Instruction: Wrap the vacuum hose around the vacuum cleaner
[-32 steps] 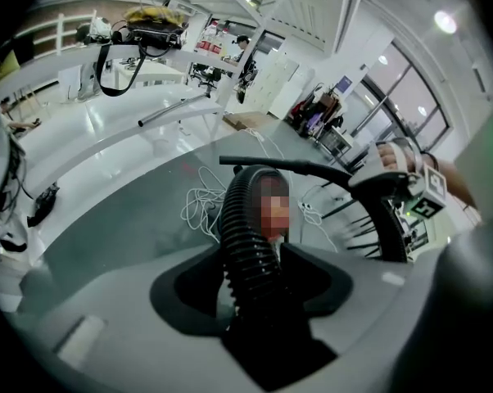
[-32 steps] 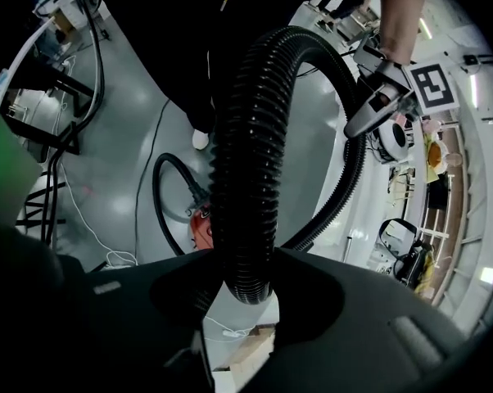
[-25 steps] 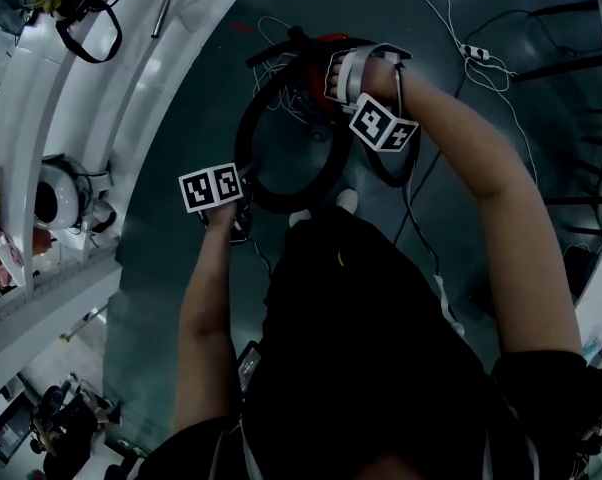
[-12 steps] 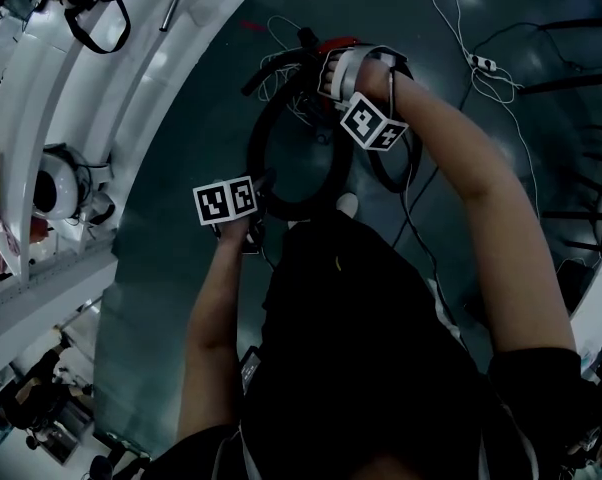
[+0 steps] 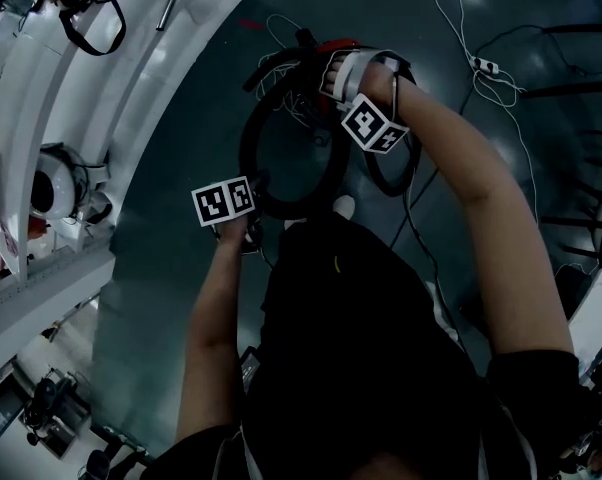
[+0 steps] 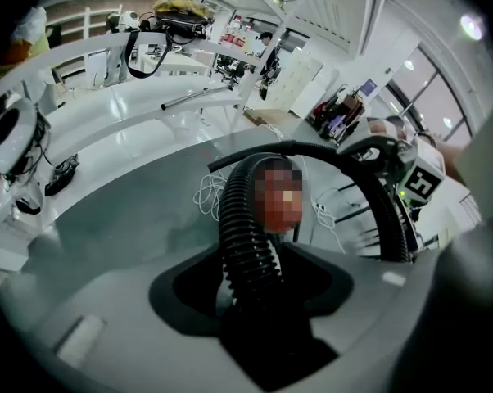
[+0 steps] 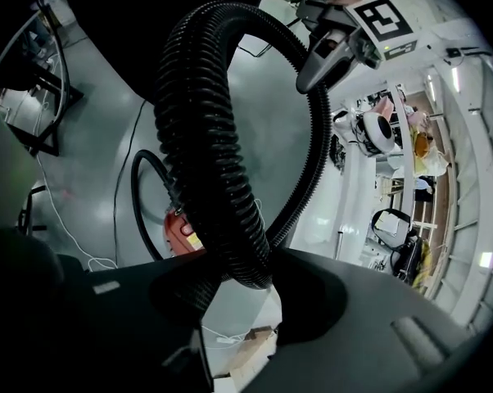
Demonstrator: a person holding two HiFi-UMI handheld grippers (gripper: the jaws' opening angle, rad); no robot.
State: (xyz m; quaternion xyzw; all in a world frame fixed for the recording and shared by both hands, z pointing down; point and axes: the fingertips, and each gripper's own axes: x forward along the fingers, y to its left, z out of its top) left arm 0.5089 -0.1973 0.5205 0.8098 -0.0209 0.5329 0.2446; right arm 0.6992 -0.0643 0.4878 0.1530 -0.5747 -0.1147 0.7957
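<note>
The black ribbed vacuum hose hangs in a loop above the dark floor in the head view, in front of the red vacuum cleaner. My left gripper, under its marker cube, is shut on the loop's near left side; in the left gripper view the hose rises from between the jaws of the left gripper. My right gripper is shut on the hose by the cleaner. In the right gripper view the hose arches up from the right gripper, with the red cleaner behind it.
A curved white counter runs along the left, with a white round device beside it. White cables and a power strip lie on the floor at the upper right. Black chair legs stand at the right edge.
My right gripper has shifted a little leftward and lower with the hose in it. The left gripper has stayed almost in place, still on the loop.
</note>
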